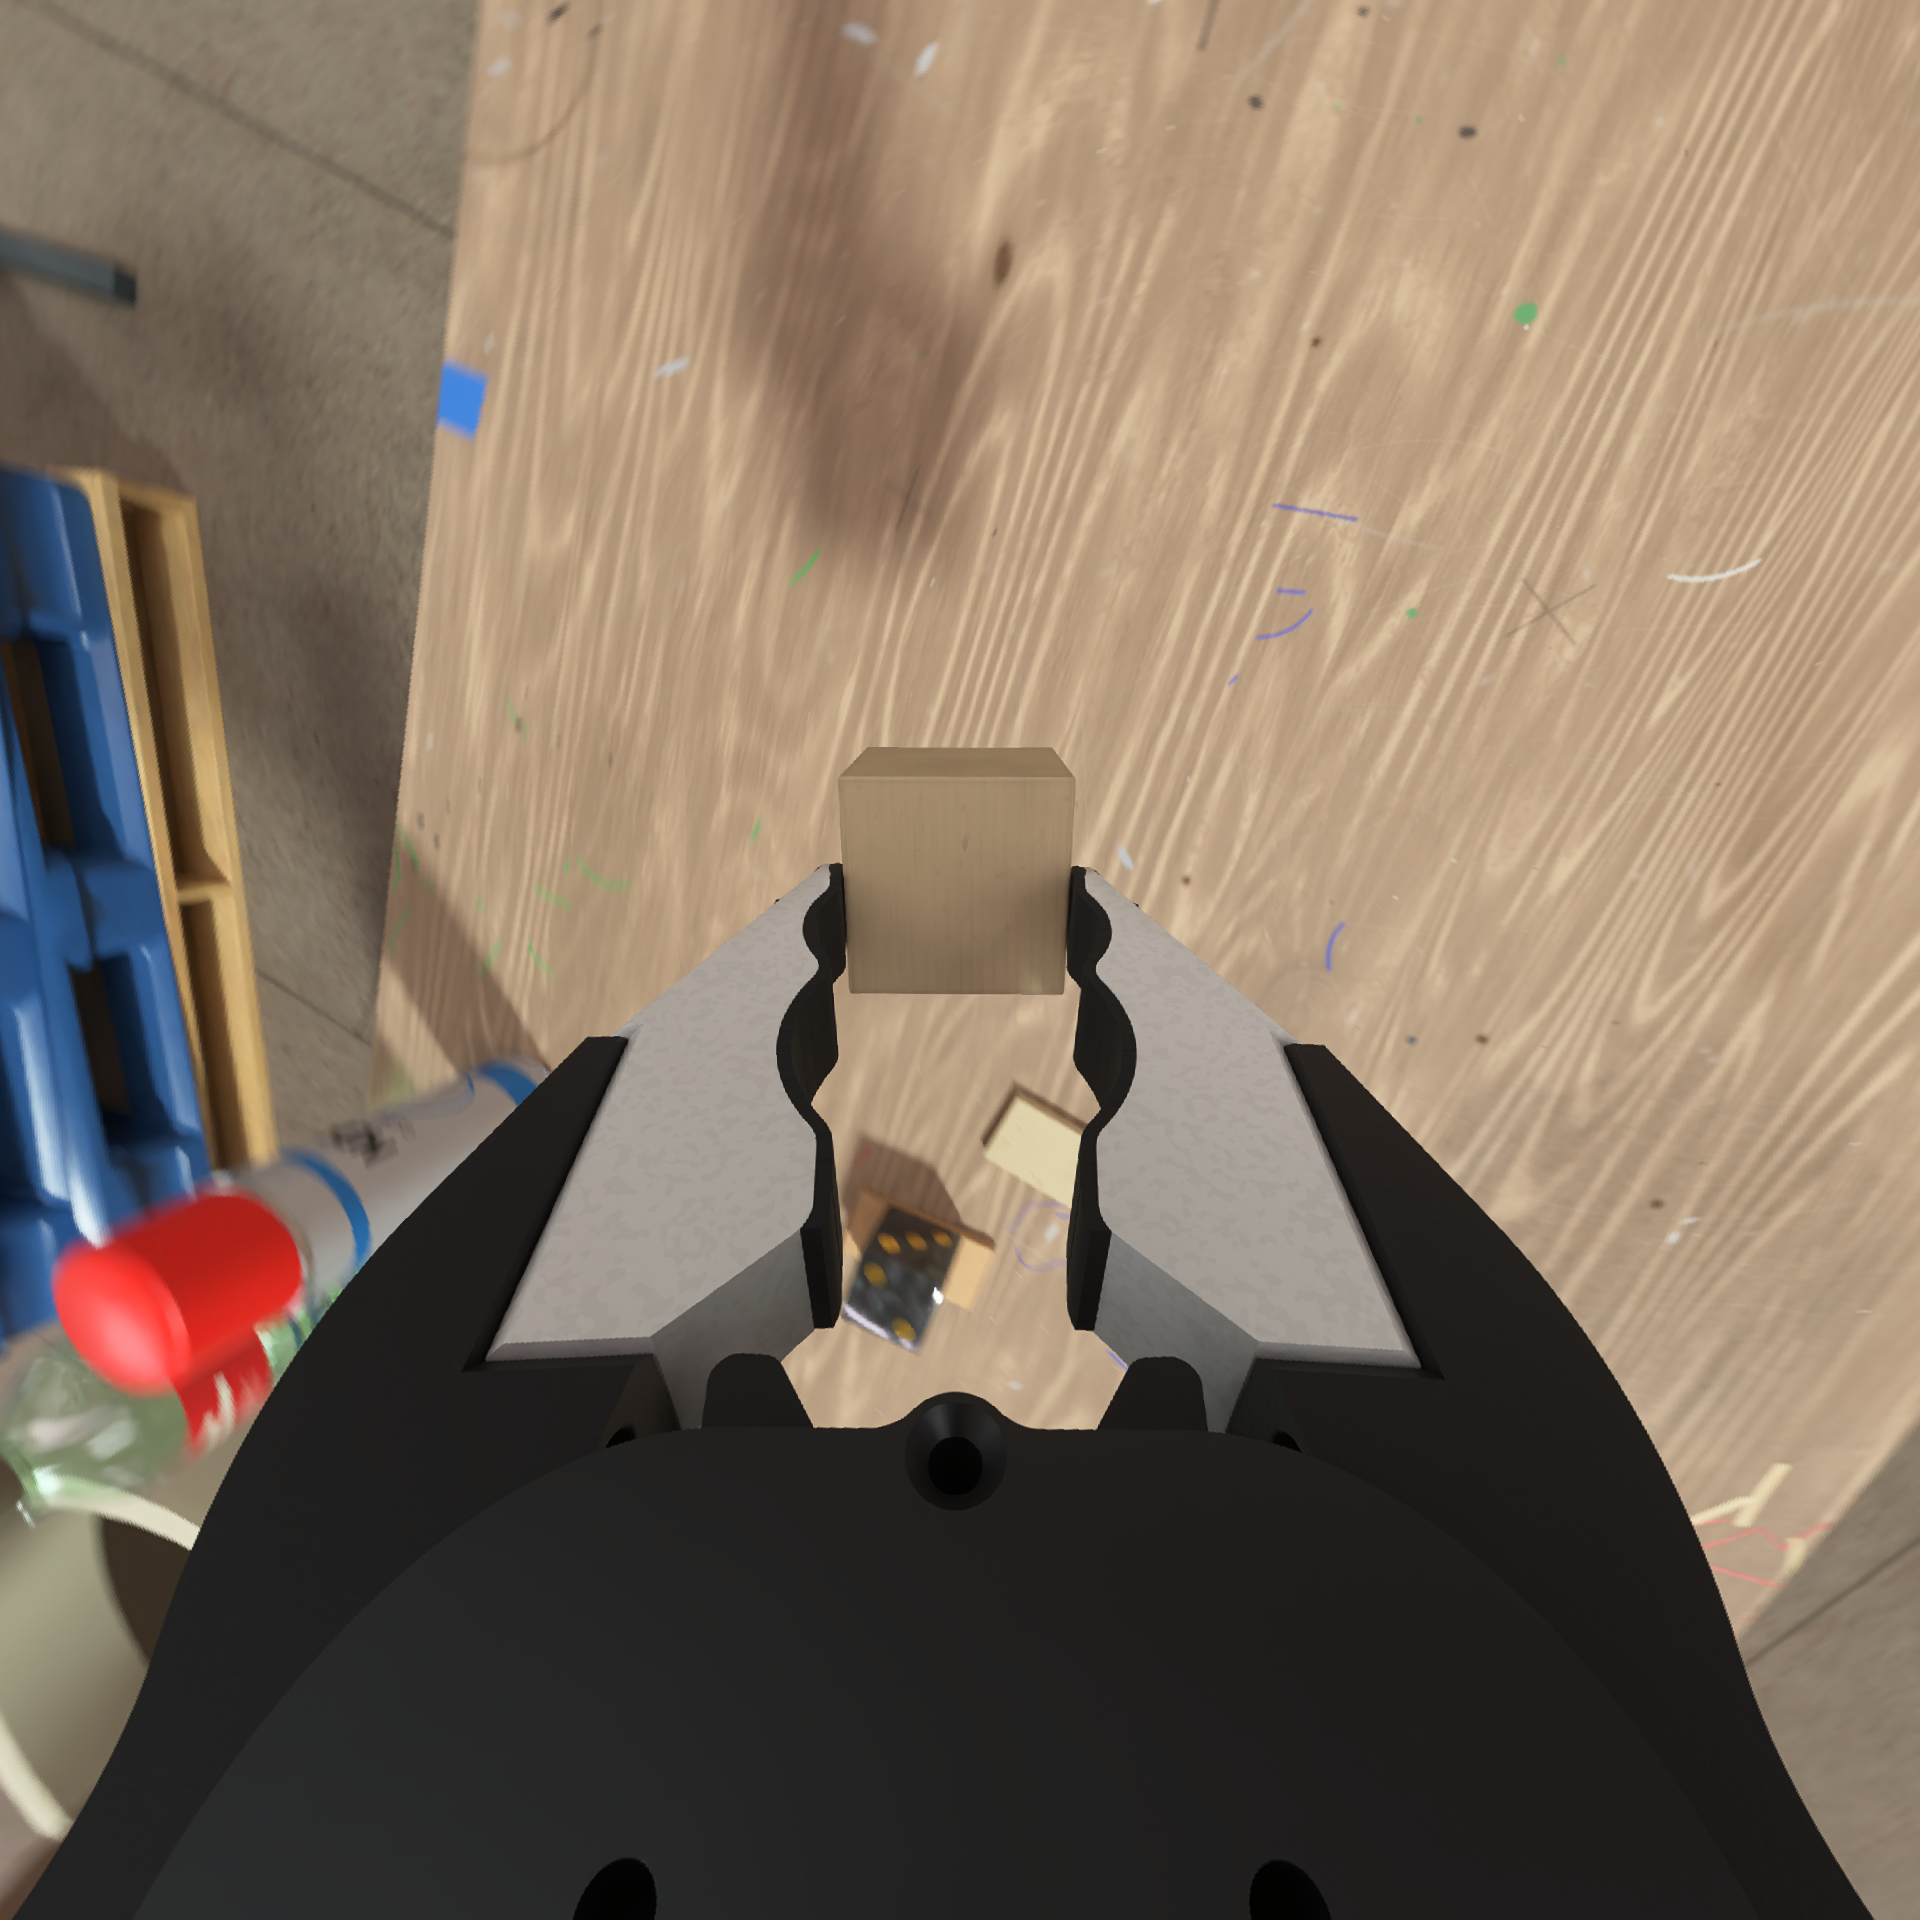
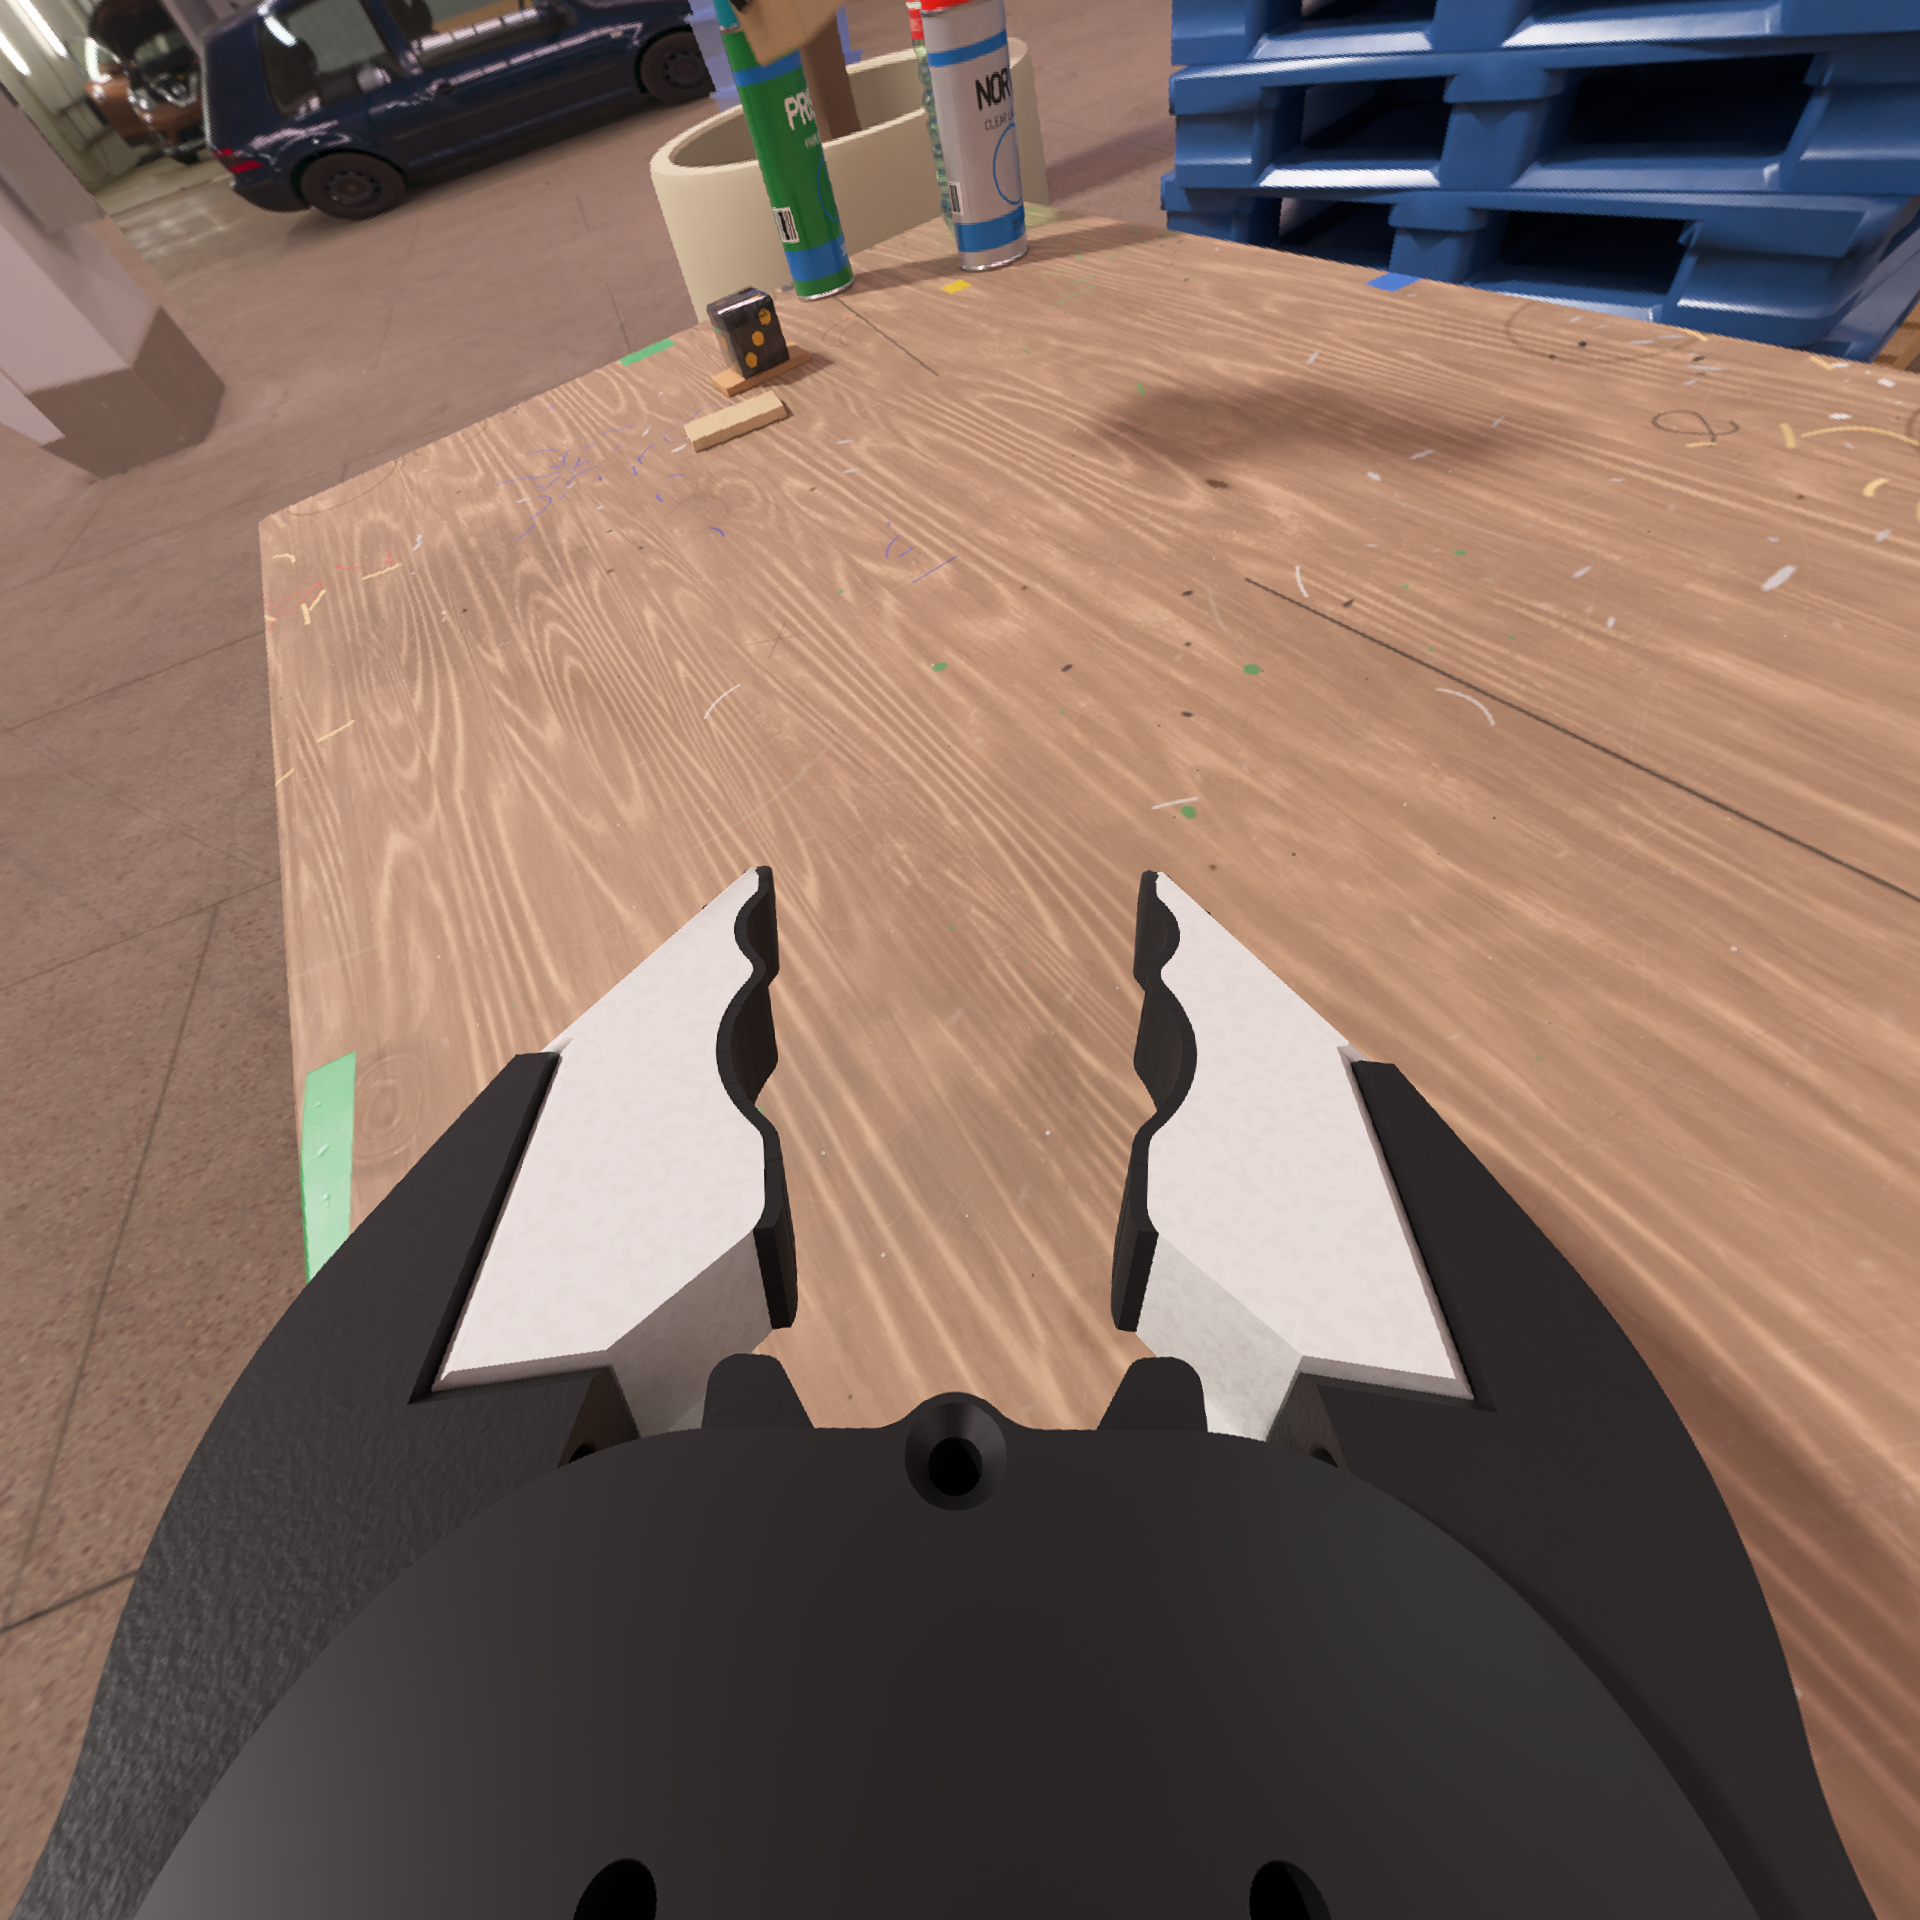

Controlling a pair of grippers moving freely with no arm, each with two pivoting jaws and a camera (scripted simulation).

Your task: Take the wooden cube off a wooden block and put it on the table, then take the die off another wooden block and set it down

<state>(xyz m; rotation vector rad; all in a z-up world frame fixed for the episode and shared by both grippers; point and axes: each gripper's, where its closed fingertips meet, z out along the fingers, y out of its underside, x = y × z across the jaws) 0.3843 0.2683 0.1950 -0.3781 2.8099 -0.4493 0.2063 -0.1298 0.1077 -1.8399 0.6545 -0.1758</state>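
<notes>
My left gripper (image 1: pixel 954 914) is shut on the pale wooden cube (image 1: pixel 954 873) and holds it high above the wooden table (image 1: pixel 1351 727). Far below, between its fingers, a black die with yellow pips (image 1: pixel 896 1273) sits on a brown wooden block (image 1: pixel 961 1262), and a bare pale wooden block (image 1: pixel 1034 1143) lies beside it. In the right wrist view the die (image 2: pixel 745 329) stands on its block (image 2: pixel 764 372) at the far left of the table, with the pale block (image 2: pixel 734 421) in front of it. My right gripper (image 2: pixel 954 894) is open and empty, low over the near part of the table.
Two spray cans, one green (image 2: pixel 795 166) and one white and blue (image 2: pixel 979 145), stand at the table's far edge behind the die. A cream round tub (image 2: pixel 717 197) and blue pallets (image 2: pixel 1558 156) lie beyond the table. A red-capped can (image 1: pixel 177 1288) shows at left.
</notes>
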